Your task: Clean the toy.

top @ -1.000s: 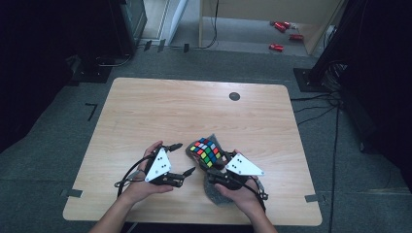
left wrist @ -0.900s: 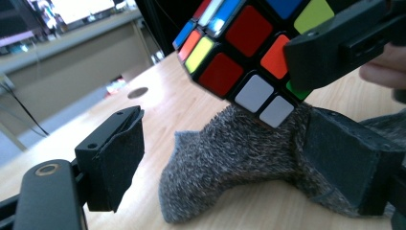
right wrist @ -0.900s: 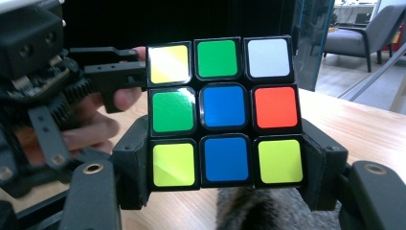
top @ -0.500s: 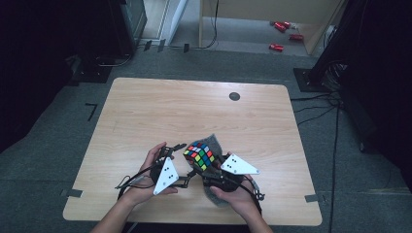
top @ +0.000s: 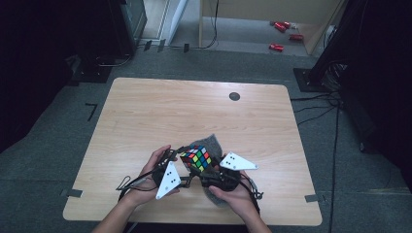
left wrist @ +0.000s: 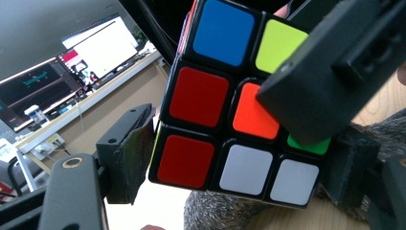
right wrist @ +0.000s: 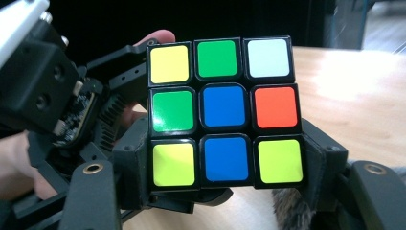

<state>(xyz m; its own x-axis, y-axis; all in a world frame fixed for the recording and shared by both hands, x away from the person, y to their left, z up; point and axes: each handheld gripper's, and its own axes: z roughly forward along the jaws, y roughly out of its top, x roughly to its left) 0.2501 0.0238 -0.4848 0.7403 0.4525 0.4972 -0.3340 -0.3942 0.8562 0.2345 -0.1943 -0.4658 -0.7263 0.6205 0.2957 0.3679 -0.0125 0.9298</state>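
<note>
The Rubik's cube [top: 196, 158] is being clamped by the right gripper [top: 214, 175] above the grey cloth [top: 214, 143]; the left gripper [top: 176, 162] jaws, just closing, are being pressed onto it.

A wooden table [top: 160, 116] with rounded corners is standing on grey carpet [top: 53, 141]. A small dark disc [top: 234, 96] is sitting flush in its top toward one o'clock. A grey furry cloth [top: 214, 143] is lying on the top near six o'clock, partly covered, possibly bunched. Tape strips are sticking at the near corners, at seven [top: 71, 192] and five o'clock [top: 312, 198].
</note>
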